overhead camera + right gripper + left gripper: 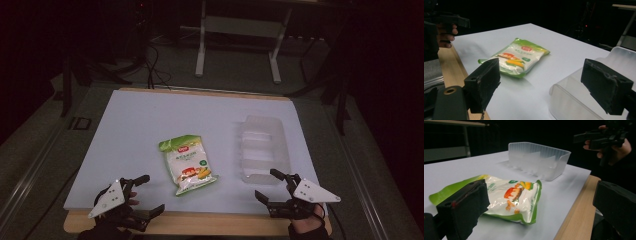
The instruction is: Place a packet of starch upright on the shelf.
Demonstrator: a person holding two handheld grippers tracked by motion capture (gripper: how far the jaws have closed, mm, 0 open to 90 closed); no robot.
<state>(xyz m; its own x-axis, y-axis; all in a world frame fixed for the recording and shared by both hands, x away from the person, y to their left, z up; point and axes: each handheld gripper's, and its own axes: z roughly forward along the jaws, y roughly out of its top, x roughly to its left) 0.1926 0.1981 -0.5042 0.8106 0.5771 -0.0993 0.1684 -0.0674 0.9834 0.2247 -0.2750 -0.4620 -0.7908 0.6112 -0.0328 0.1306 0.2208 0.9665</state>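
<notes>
From the high view, I judge this to be the start of putting the snack bag (188,165) into the clear plastic tray (263,148): the bag lies flat near the middle of the white board (140,125), the tray stands apart to its right, and my left gripper (145,196) and right gripper (273,186) hover at the near edge, both wide open and holding nothing. In the left gripper view the green-and-white bag (510,197) lies just ahead between my spread jaws, with the divided tray (540,160) beyond it; my next move, I think, calls for sliding a jaw low under the bag's edge and pinching the film, since it lies flat. My other hand (614,143) is up at the far right. In the right gripper view the bag (516,57) sits well ahead and the tray's rim (571,100) is just beside my jaws; nothing stands between bag and tray, though the inner dividers may catch the bag
</notes>
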